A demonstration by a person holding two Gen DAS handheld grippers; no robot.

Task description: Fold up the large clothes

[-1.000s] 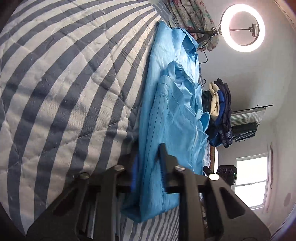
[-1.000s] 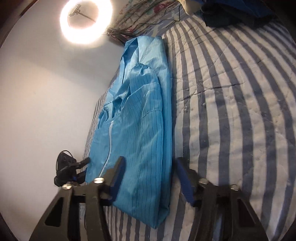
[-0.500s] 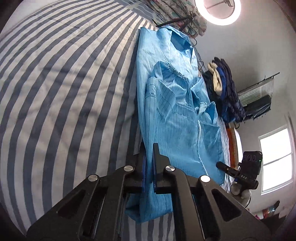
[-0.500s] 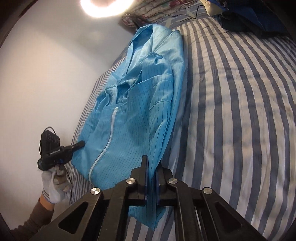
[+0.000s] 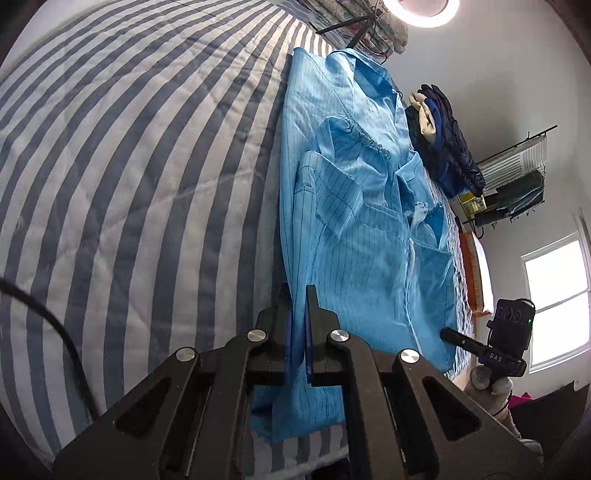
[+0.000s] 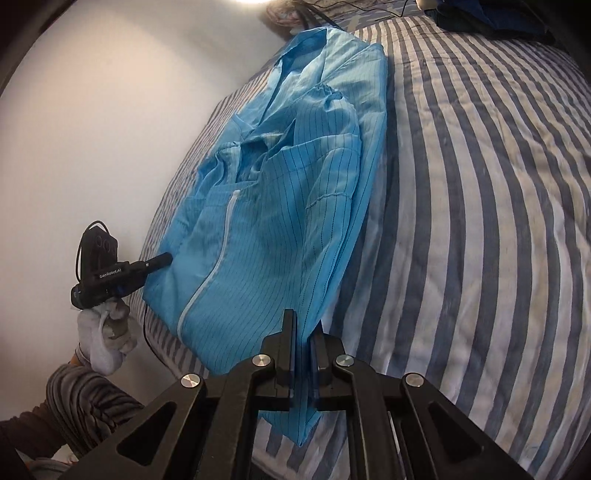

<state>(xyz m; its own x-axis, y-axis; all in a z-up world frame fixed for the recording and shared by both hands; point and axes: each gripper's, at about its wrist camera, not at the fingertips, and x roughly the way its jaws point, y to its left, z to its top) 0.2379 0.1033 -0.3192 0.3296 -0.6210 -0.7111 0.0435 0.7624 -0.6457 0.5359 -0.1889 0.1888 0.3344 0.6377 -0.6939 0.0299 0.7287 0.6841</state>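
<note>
Both of your tongs have gone from spread jaws a second ago to clamped shut on cloth, and the near end of the garment has come up off the bed with them. Your left gripper (image 5: pixel 298 325) pinches the near hem of the light blue pinstriped zip-front coat (image 5: pixel 354 229), its black fingers (image 5: pixel 314 314) pressed together with a fold of fabric hanging between and below them. Your right gripper (image 6: pixel 303 354) does the same at the other near corner of that coat (image 6: pixel 280 206), jaws closed on the hem, a flap of blue drooping beneath.

From the two grips the coat stretches away lengthwise over the blue-and-white striped quilt (image 5: pixel 140 177), sleeves folded in over the front, white zip running down the middle, collar at the far end. It lies along one edge of the quilt (image 6: pixel 480 206), beside the white wall.

Beyond the collar a lit ring lamp (image 5: pixel 424 11) stands on a tripod. A pile of dark blue and cream clothes (image 5: pixel 443 144) sits on the bed just beside the coat. Your white-gloved left hand (image 6: pixel 105 332) shows in the right wrist view, with a dark ribbed sleeve (image 6: pixel 85 402) below it.
</note>
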